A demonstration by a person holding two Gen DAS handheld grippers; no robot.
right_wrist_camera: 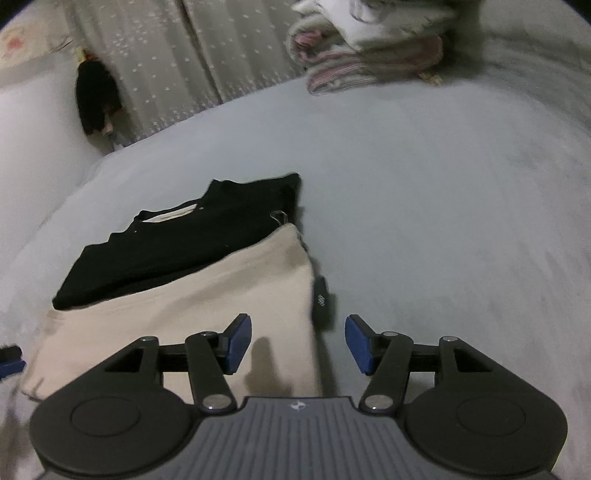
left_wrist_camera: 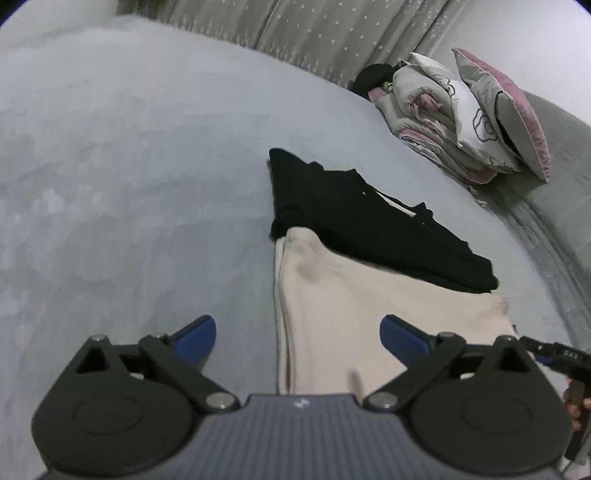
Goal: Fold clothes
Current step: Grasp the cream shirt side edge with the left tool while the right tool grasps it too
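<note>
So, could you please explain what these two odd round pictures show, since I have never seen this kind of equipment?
Gladly. No robot here: a person holds a two-fingered claw in each hand, and each claw carries a wide-angle camera looking forward along its fingers. That lens bends the pictures round.

One picture is from the left claw, the other from the right claw. The black and blue parts at the bottom of each are the claw itself. Both stand open and hold nothing.

Ahead is a grey bed. On it lies a folded beige garment, with a folded black garment just beyond, overlapping its far edge. Further back sit stacked bedding and a pillow, before a curtain.
</note>
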